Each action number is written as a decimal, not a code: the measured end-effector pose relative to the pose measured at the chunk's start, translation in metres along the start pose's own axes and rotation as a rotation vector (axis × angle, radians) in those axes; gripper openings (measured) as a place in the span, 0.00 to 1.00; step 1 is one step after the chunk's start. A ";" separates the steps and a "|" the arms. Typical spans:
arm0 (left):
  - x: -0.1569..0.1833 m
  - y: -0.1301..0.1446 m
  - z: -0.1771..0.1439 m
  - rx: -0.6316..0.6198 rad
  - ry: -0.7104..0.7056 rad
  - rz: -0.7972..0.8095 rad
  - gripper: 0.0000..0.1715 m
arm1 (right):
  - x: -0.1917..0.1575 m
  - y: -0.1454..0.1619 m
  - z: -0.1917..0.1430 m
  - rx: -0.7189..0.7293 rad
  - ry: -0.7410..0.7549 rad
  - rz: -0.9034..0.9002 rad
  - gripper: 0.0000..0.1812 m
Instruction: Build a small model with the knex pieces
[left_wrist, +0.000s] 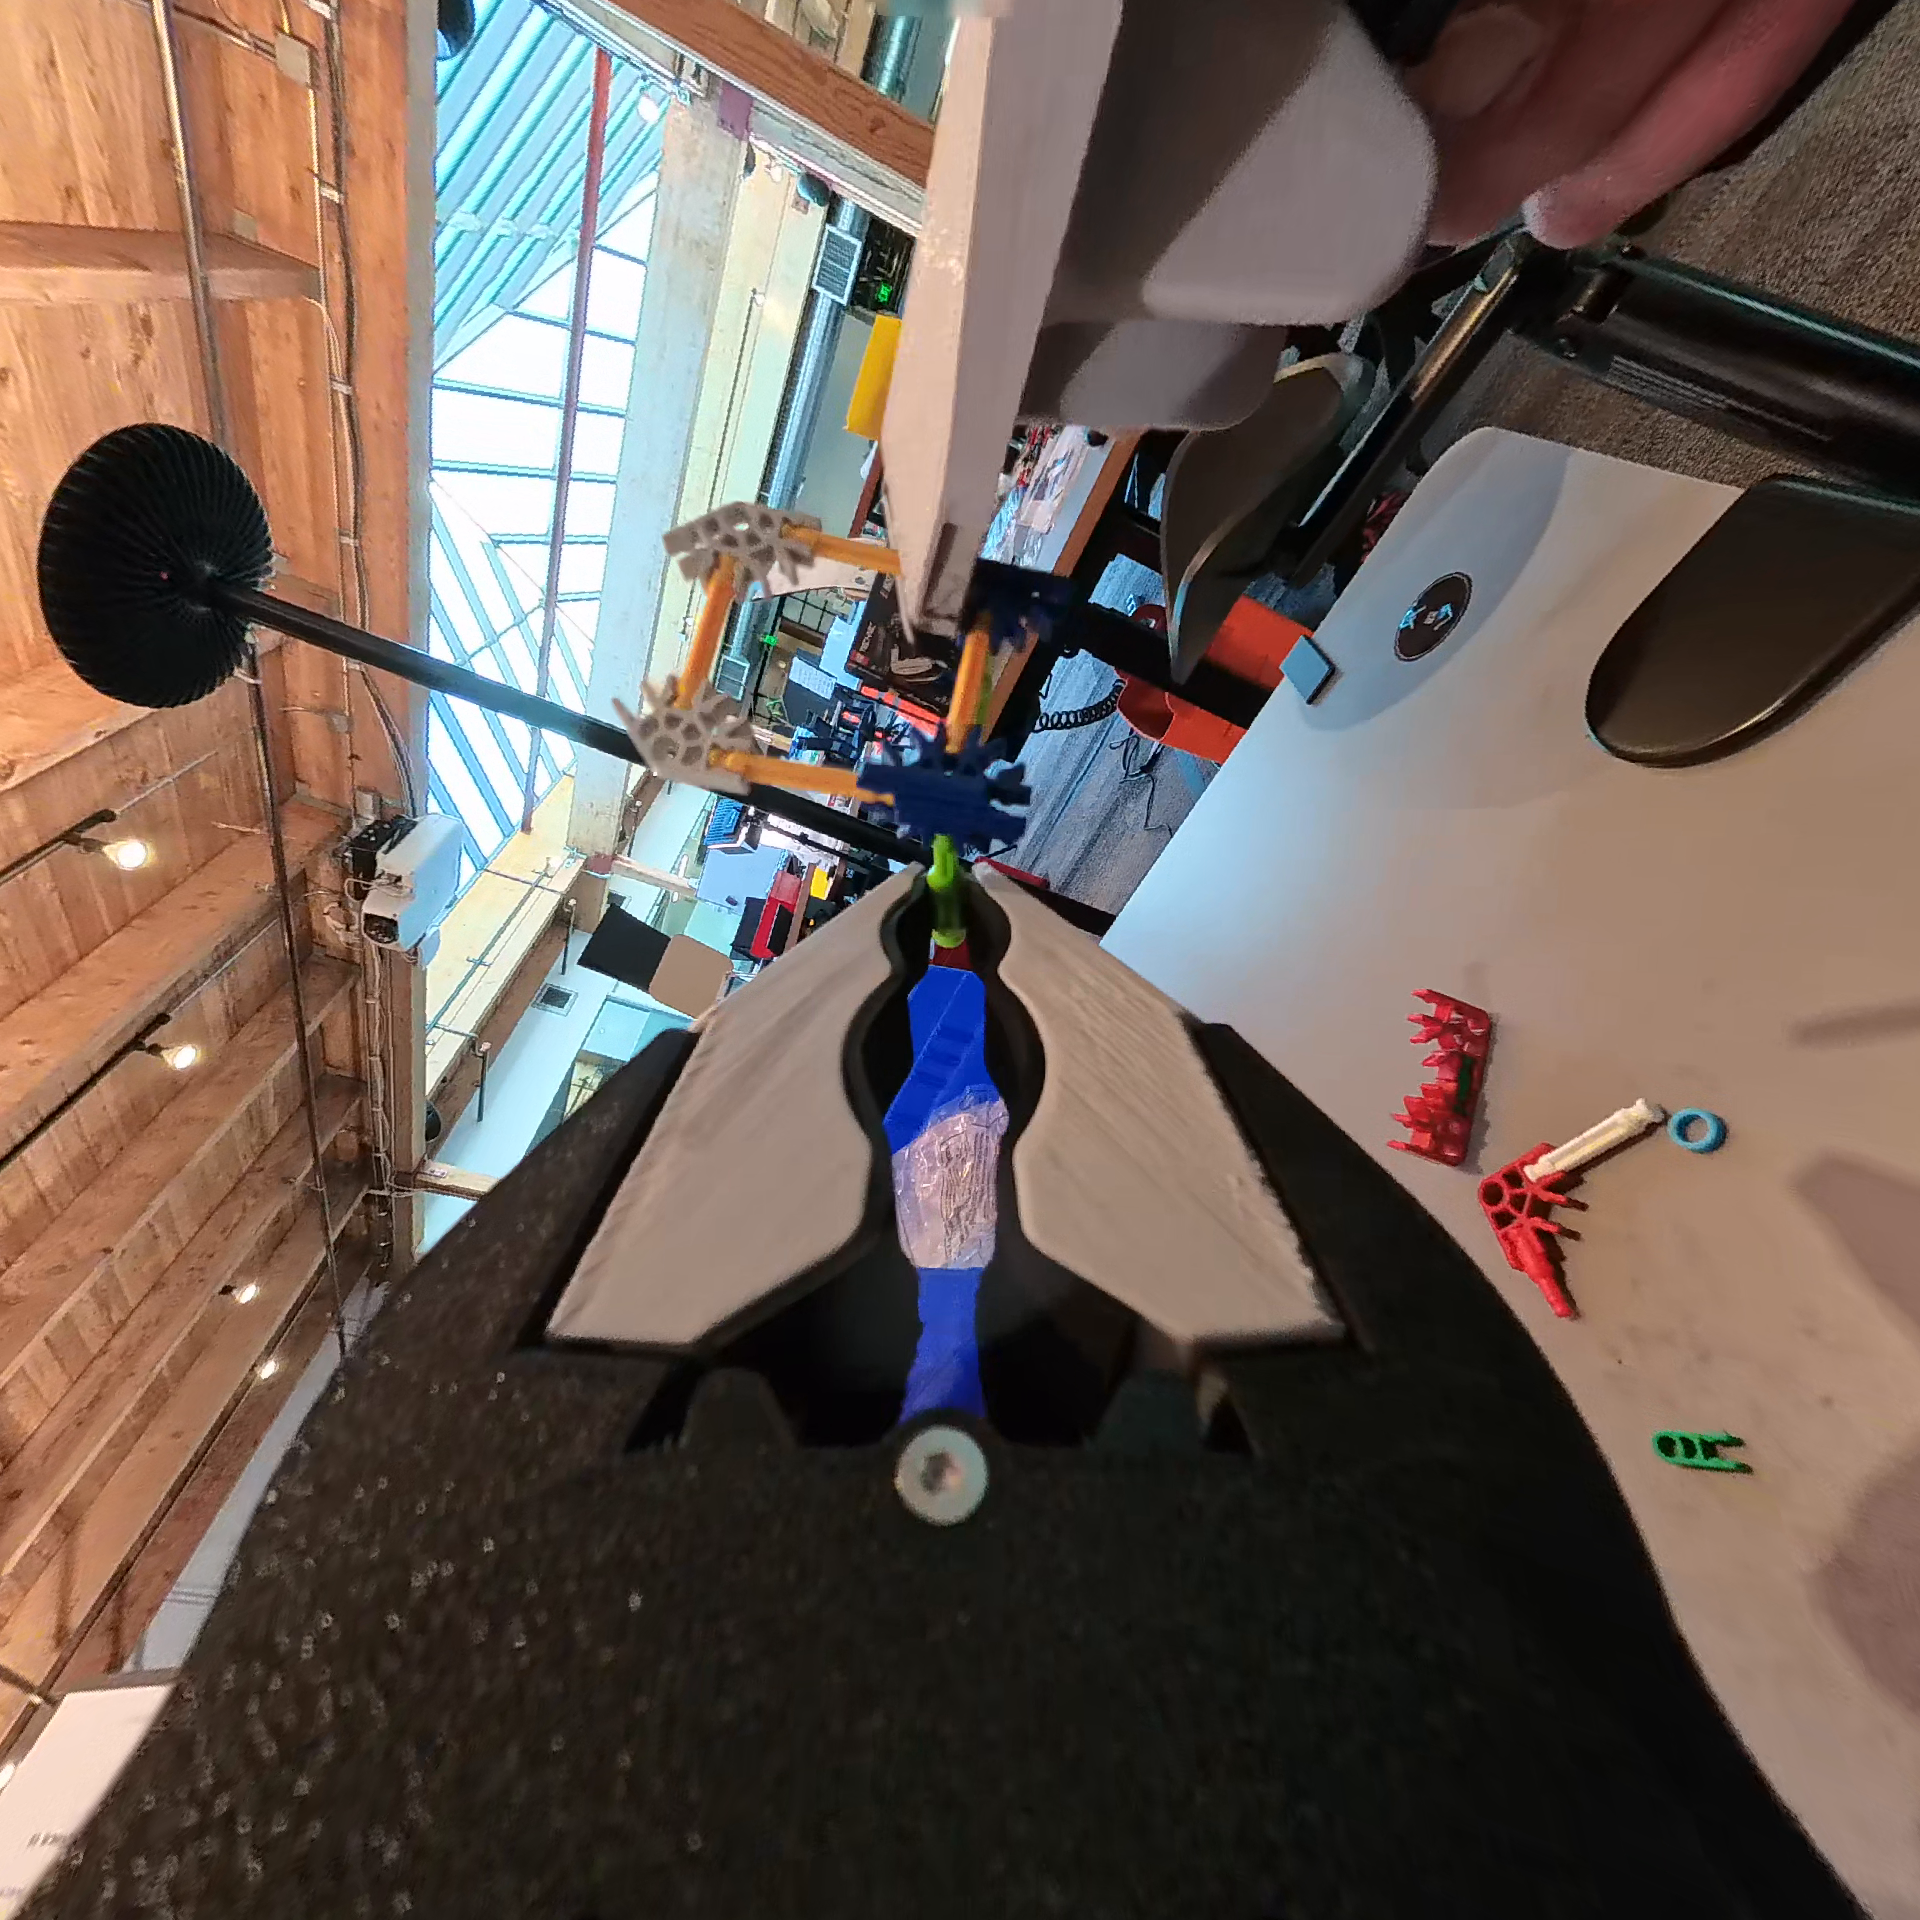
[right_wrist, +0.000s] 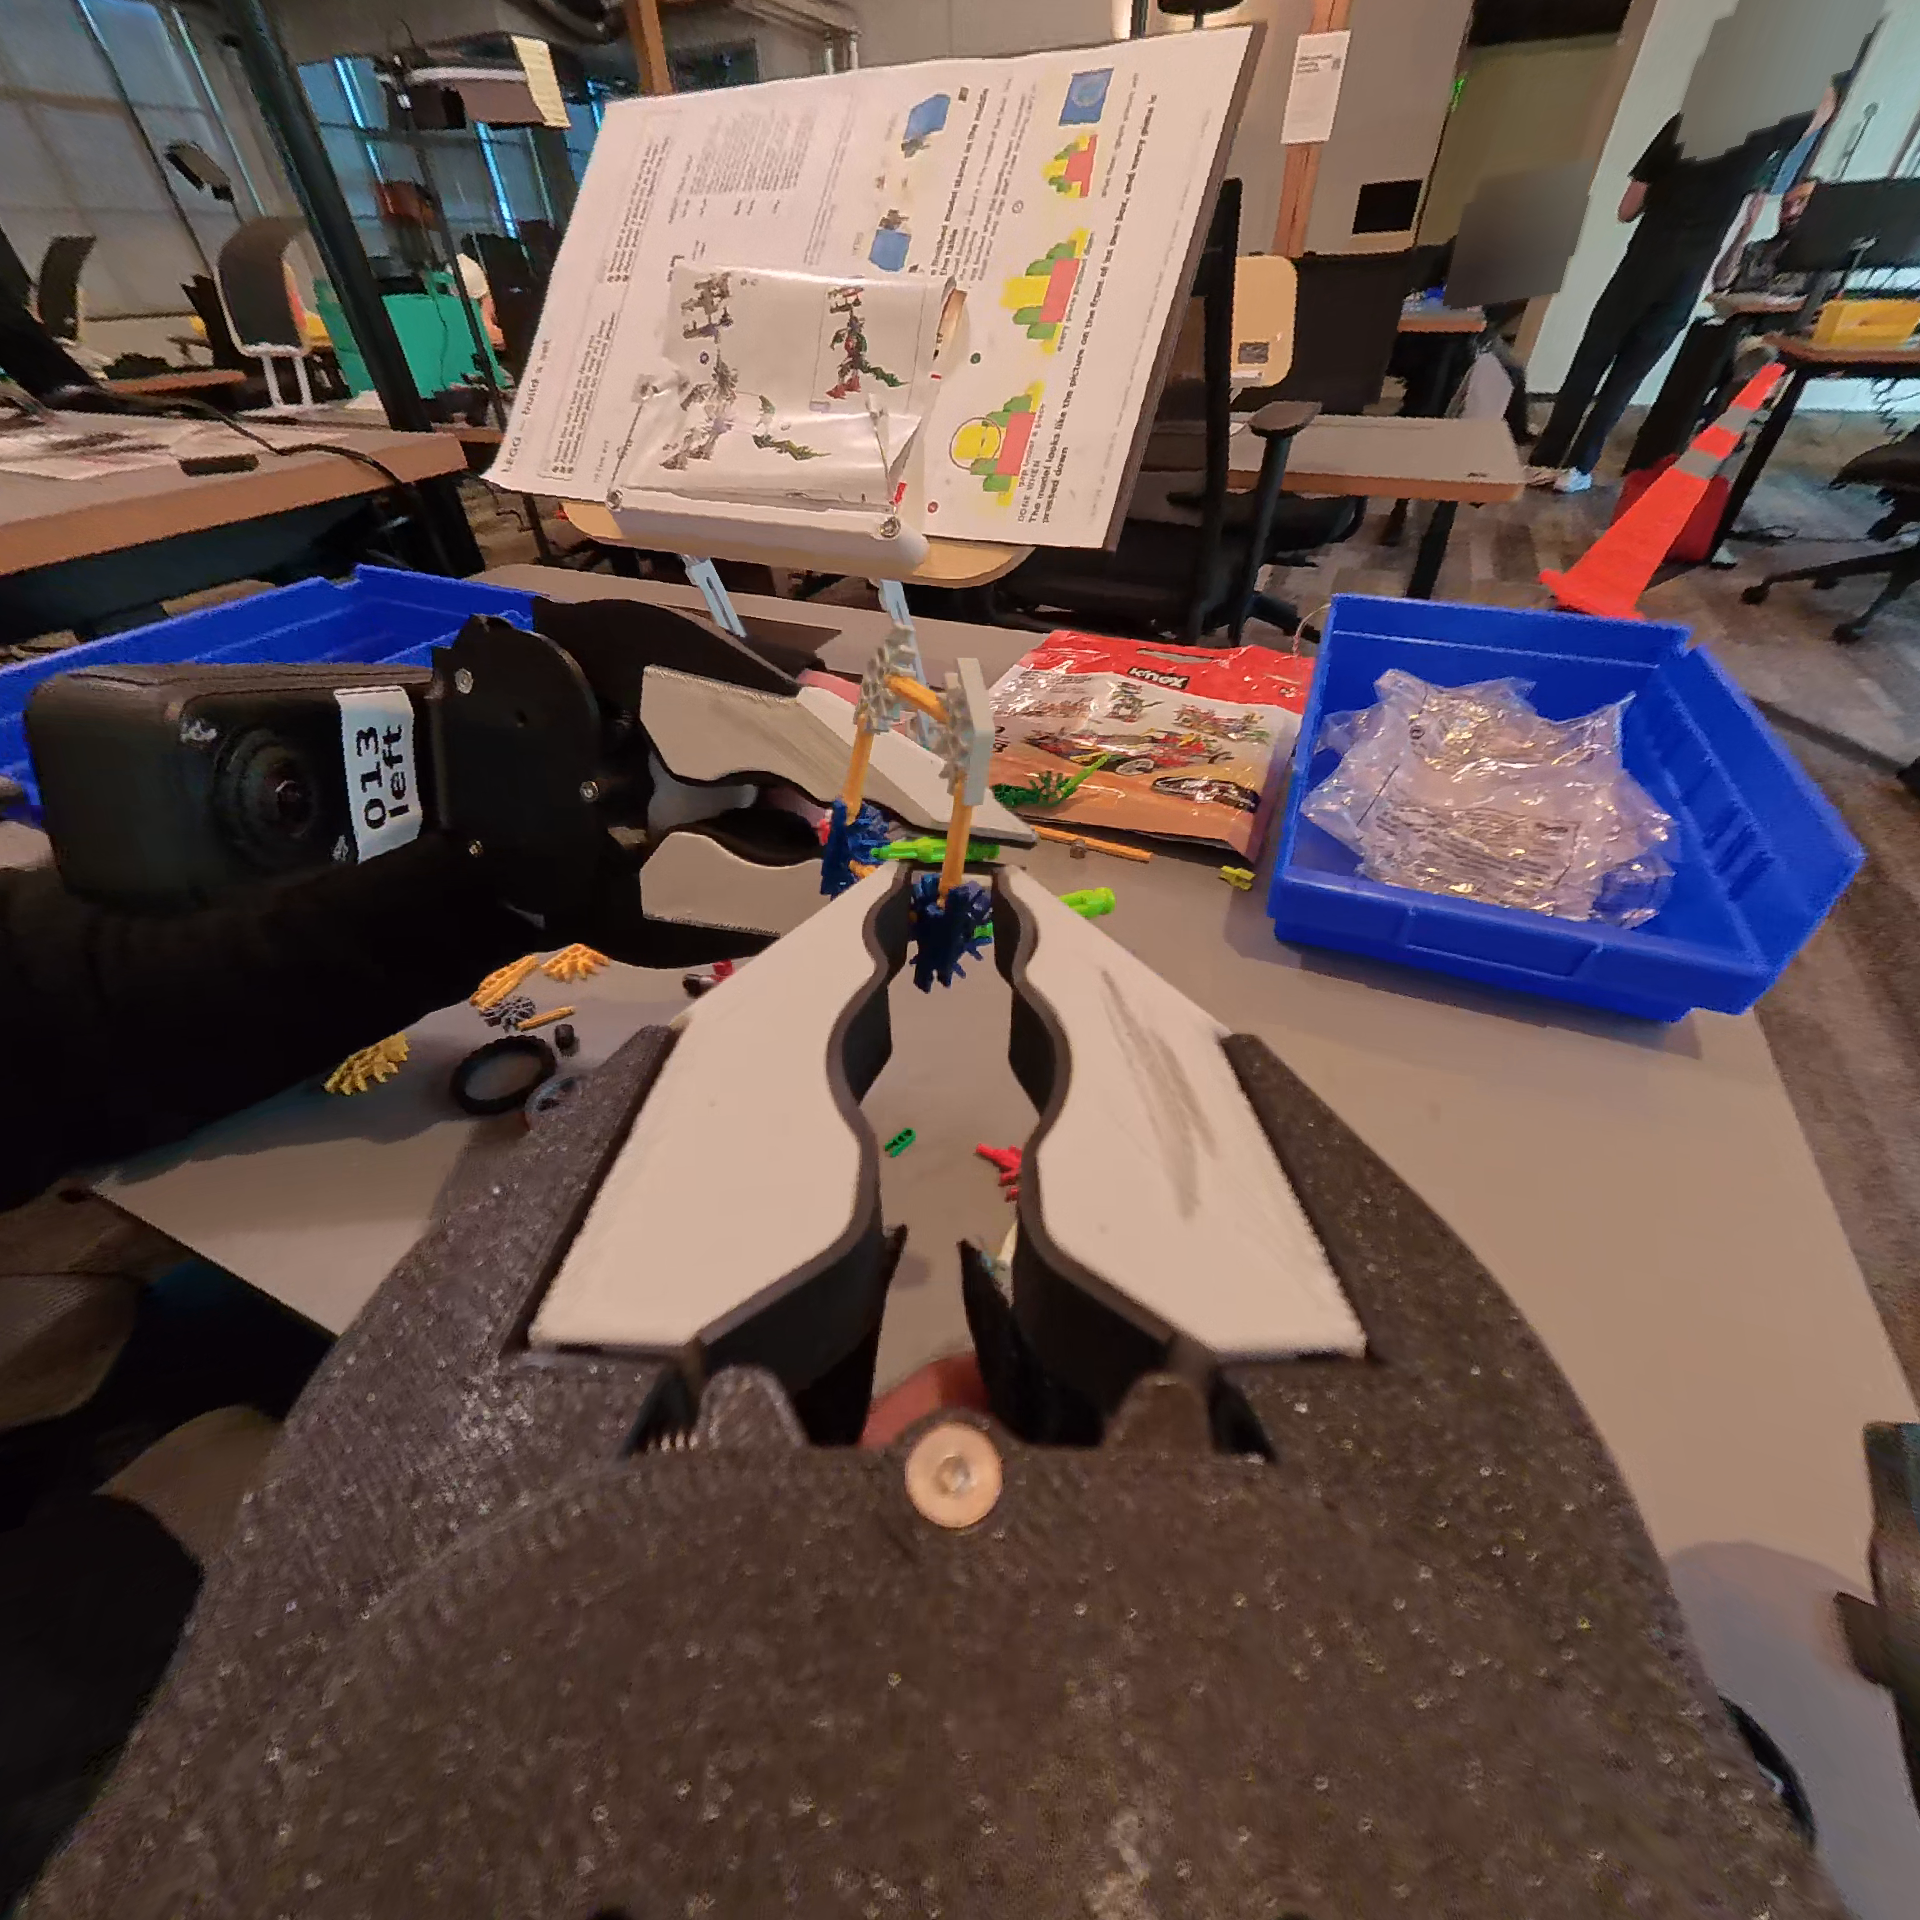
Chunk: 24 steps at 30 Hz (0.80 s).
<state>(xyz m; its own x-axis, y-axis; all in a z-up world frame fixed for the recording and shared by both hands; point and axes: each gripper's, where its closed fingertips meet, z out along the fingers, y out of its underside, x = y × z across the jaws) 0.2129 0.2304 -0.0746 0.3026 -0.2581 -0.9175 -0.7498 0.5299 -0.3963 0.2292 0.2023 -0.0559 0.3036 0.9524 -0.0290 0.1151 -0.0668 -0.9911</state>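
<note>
Right wrist view: right gripper (right_wrist: 943, 883) level, pinching blue connector (right_wrist: 945, 925).

1. Left gripper (left_wrist: 948, 883) — two pale grey ribbed fingers (left_wrist: 748, 1122) with wavy black inner pads, set in a speckled black body; a silver screw (left_wrist: 940, 1473) sits lower centre.
2. Right gripper (right_wrist: 943, 883) — same build; black sleeve (right_wrist: 156, 1018) at left.
</note>
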 end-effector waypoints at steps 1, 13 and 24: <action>0.000 0.000 0.000 0.001 0.000 -0.004 0.01 | 0.000 -0.001 0.000 0.001 0.011 -0.015 0.08; -0.006 -0.001 0.000 0.000 -0.024 -0.026 0.02 | 0.001 -0.014 -0.004 0.020 0.131 -0.159 0.08; -0.009 -0.002 0.000 0.000 -0.030 -0.051 0.03 | 0.002 -0.012 -0.005 0.010 0.139 -0.164 0.08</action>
<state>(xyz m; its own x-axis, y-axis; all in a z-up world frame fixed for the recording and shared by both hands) 0.2115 0.2319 -0.0660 0.3585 -0.2603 -0.8965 -0.7325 0.5169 -0.4431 0.2329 0.2038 -0.0430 0.4095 0.8998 0.1504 0.1645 0.0893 -0.9823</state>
